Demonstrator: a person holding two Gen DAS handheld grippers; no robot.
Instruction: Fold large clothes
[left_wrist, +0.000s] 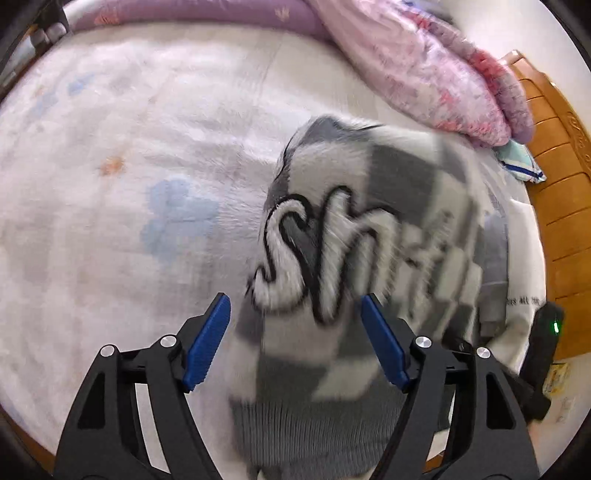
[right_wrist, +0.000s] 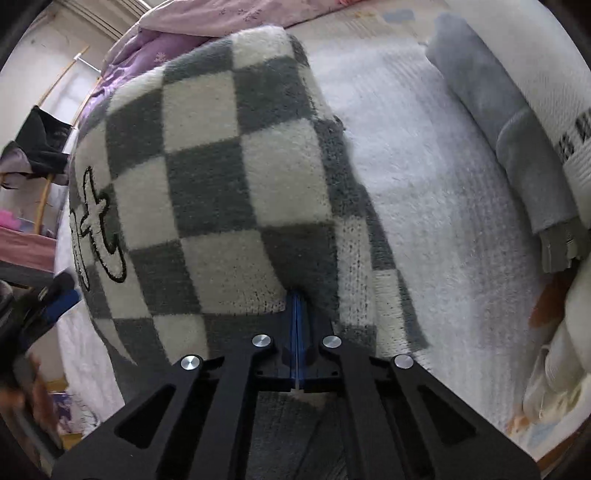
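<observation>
A grey and white checkered fuzzy sweater (left_wrist: 369, 229) with white script lettering lies on a white plush blanket (left_wrist: 129, 184) on a bed. It is blurred by motion in the left wrist view. My left gripper (left_wrist: 295, 325) is open with its blue pads on either side of the sweater's lower part, not closed on it. In the right wrist view the same sweater (right_wrist: 221, 166) hangs bunched and lifted. My right gripper (right_wrist: 297, 299) is shut on the sweater's edge. The left gripper shows at the far left (right_wrist: 55, 299).
A pink and purple quilt (left_wrist: 443, 74) lies at the head of the bed. A wooden headboard (left_wrist: 554, 184) is at the right. A folded grey garment (right_wrist: 517, 147) and a white garment (right_wrist: 569, 122) lie on the bed's right side. A clothes rack (right_wrist: 37, 147) stands beyond.
</observation>
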